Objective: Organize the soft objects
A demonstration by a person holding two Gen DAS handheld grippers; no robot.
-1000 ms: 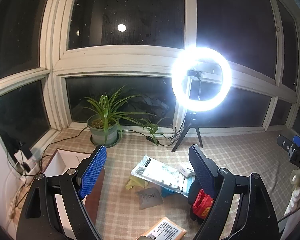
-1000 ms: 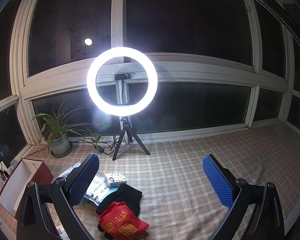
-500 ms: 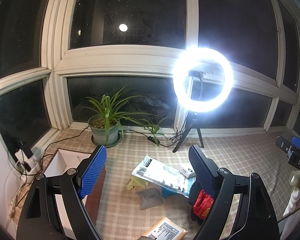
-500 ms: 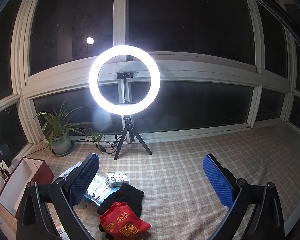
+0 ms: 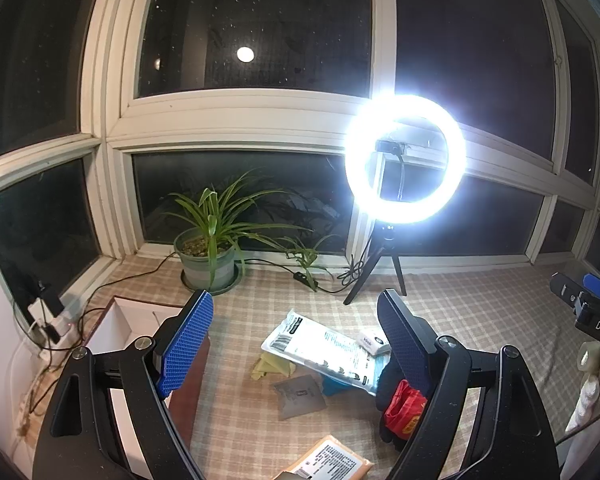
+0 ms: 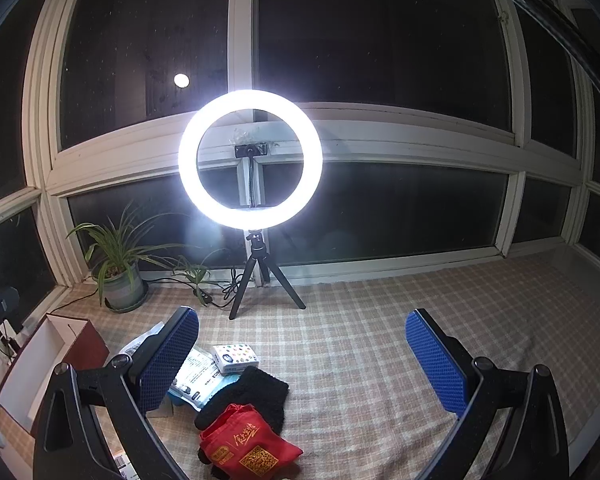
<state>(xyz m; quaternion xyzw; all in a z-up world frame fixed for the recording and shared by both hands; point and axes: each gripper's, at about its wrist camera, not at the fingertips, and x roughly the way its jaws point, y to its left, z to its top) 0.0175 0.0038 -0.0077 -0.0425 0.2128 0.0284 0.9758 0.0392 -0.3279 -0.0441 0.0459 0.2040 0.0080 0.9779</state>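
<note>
With both grippers, left (image 5: 294, 346) and right (image 6: 302, 358), spread apart and empty above the heap, we should lower squarely onto the red fabric pouch (image 6: 248, 446) lying on the black fuzzy glove (image 6: 248, 398), near the white-lined open box (image 6: 40, 360)

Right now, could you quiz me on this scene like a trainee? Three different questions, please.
1. True or false: the left gripper has its jaws clamped on the red pouch.
2. What does the red pouch rest on? A) black glove B) potted plant C) open box
3. Fill in: the glowing ring light stands on a black ____.

Key: 1 false, both the left and the right gripper are open and empty; 2 A; 3 tripod.
</note>
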